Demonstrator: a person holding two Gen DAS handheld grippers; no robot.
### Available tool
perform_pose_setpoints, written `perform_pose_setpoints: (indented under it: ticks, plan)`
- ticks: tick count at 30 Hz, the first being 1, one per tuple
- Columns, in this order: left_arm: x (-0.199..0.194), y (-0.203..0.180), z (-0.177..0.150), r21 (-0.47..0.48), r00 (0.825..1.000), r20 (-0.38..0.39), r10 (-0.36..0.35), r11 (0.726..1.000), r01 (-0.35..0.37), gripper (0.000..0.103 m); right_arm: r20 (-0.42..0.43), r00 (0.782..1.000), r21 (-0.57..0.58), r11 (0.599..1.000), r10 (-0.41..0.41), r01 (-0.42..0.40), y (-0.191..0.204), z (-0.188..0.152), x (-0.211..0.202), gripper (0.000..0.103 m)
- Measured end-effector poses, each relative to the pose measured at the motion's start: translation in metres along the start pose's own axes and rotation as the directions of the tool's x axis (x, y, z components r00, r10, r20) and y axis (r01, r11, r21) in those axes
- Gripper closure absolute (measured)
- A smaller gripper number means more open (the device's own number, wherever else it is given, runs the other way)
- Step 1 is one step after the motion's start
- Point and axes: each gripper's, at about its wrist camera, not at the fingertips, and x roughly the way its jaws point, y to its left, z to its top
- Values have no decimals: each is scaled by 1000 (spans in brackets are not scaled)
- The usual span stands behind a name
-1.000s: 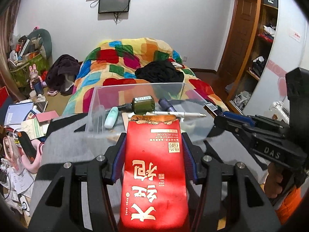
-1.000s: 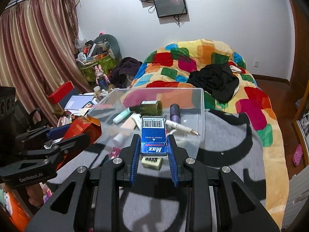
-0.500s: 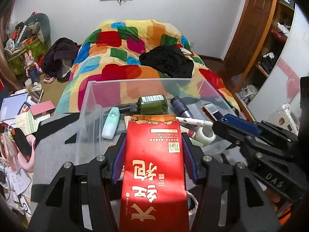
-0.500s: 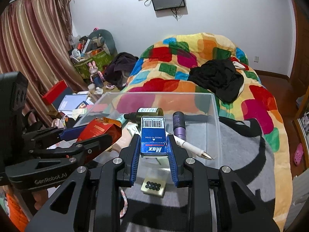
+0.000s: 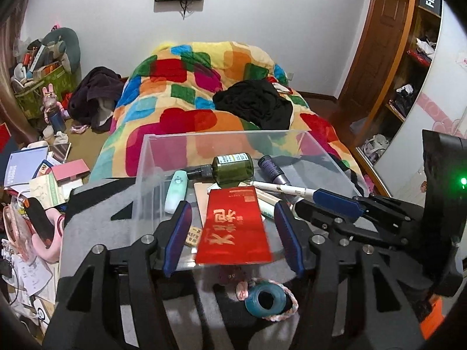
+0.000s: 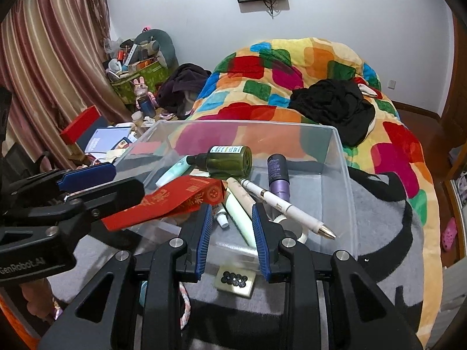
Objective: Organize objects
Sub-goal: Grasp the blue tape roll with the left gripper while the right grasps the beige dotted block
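Left gripper (image 5: 233, 227): jaws released, gap on both sides of the red packet (image 5: 233, 227), which lies across the clear bin's (image 5: 233, 135) near wall. Right gripper (image 6: 230, 224): jaws spread, empty. Risk: unsupported, the packet may slide outside.

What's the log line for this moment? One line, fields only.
left gripper: open | right gripper: open, empty | red packet: unheld, over clear bin rim

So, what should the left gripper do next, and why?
Probably nudge the red packet forward. The left gripper is open, its pads apart from the packet, and the packet's near end seems to overhang the clear bin at its near rim, so it may not settle inside.
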Motion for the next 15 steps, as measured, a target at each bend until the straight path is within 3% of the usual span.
perform_pose_setpoints:
  ticks: [15]
  plan:
    - [-18,-8,-60,7,998,-38,-46,999,46,42,20,1000,-14,1000,-15,16,-12,-31,-38,73]
